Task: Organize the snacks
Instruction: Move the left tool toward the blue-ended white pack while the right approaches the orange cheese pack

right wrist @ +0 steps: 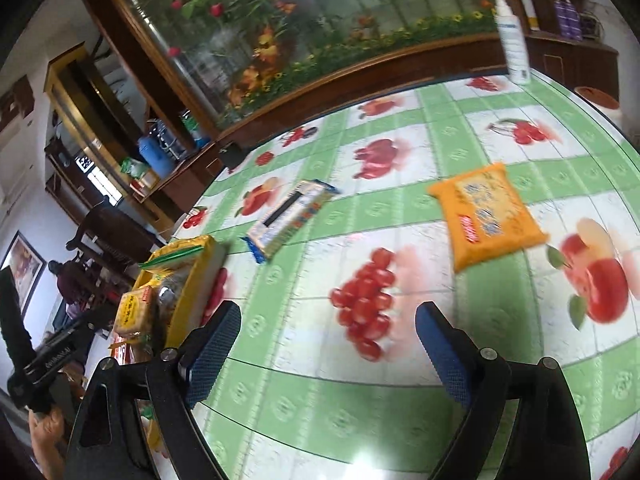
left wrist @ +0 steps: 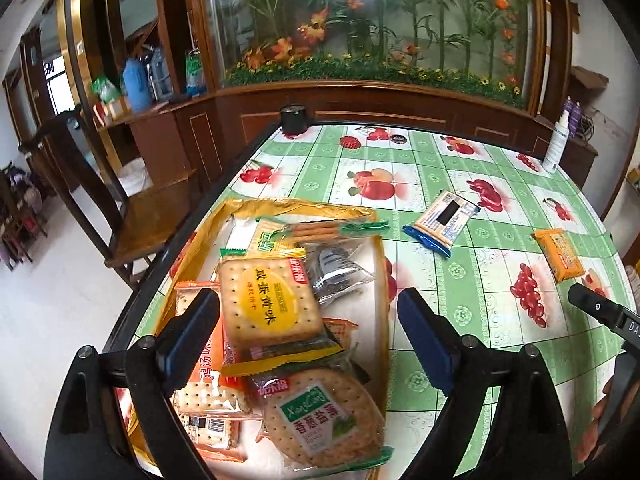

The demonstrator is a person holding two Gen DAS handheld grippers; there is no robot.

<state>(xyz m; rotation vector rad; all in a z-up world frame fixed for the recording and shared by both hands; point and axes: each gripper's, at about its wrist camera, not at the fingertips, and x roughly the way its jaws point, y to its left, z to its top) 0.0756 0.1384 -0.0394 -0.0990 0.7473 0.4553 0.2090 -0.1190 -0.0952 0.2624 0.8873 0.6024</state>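
the left gripper (left wrist: pixel 308 328) hangs over a shallow yellow tray (left wrist: pixel 244 205) at the left edge of the table (left wrist: pixel 460 304). its two blue pads are wide apart and nothing is between them; they touch no packet. in the tray lie many snack packets in a loose heap: a square cracker pack with a yellow circle (left wrist: pixel 270 304) on top, a round cracker pack with a green label (left wrist: pixel 322 416) nearest to the camera, an orange cracker pack (left wrist: pixel 208 360) partly under the left finger, a clear packet with dark content (left wrist: pixel 336 266), and a pack of thin sticks (left wrist: pixel 320 230) at the far side.

the right gripper (right wrist: pixel 328 344) is over the bare green tablecloth with fruit prints, its jaws also wide apart and empty. two packets lie outside the tray on the cloth: a blue and white packet (right wrist: pixel 290 216) just beside the tray, and an orange packet (right wrist: pixel 486 216) well apart from it, further to the right. a white spray bottle (right wrist: pixel 512 40) stands upright at the far edge of the table.
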